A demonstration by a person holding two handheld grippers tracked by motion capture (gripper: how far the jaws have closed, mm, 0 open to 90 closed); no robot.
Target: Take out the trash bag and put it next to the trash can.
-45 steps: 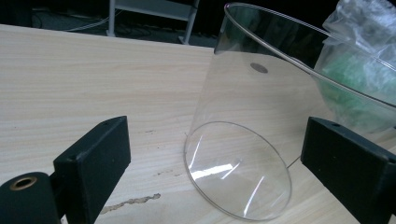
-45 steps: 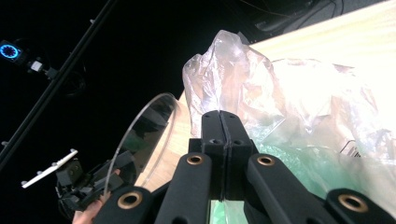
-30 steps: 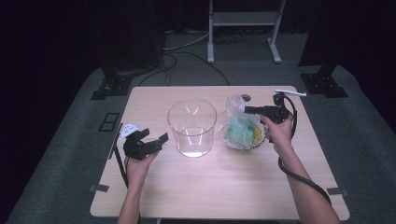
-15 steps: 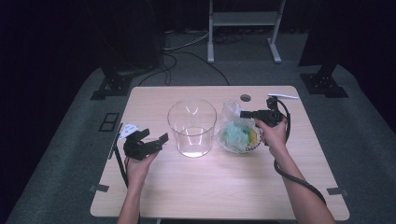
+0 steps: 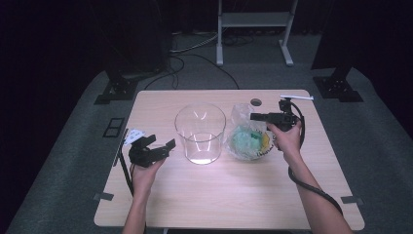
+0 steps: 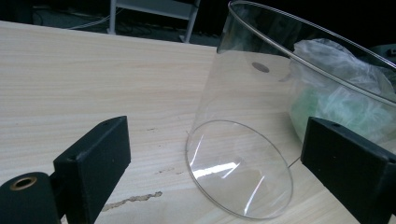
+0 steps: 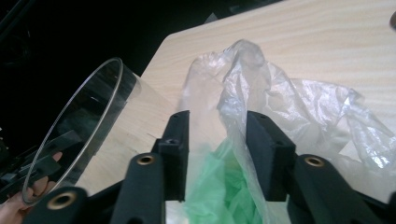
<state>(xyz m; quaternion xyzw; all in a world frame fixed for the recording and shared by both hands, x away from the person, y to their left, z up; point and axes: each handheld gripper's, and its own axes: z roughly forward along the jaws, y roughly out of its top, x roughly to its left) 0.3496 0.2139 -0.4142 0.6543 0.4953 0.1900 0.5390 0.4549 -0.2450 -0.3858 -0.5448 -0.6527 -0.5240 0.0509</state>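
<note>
A clear glass cylinder [image 5: 200, 132] stands upright at the middle of the table. Just right of it lies a clear plastic bag [image 5: 246, 139] with green and yellow contents. My right gripper [image 5: 254, 117] points left over the bag's top. Its jaws have just been opening, and in the right gripper view the right gripper [image 7: 218, 126] is half open with loose film of the bag [image 7: 299, 102] between the jaws, not pinched. My left gripper [image 5: 160, 142] is wide open just left of the glass. In the left gripper view the left gripper [image 6: 217, 135] frames the glass [image 6: 261, 93] without touching it.
The wooden table [image 5: 229, 195] has a small round hole [image 5: 255, 102] at its far side and a white strip [image 5: 297, 97] at the far right edge. A white label [image 5: 134, 136] lies by the left edge. A metal stand [image 5: 253, 19] rises behind the table.
My right gripper has shifted slightly left over the bag and its jaws have parted. The left hand and the glass have not moved.
</note>
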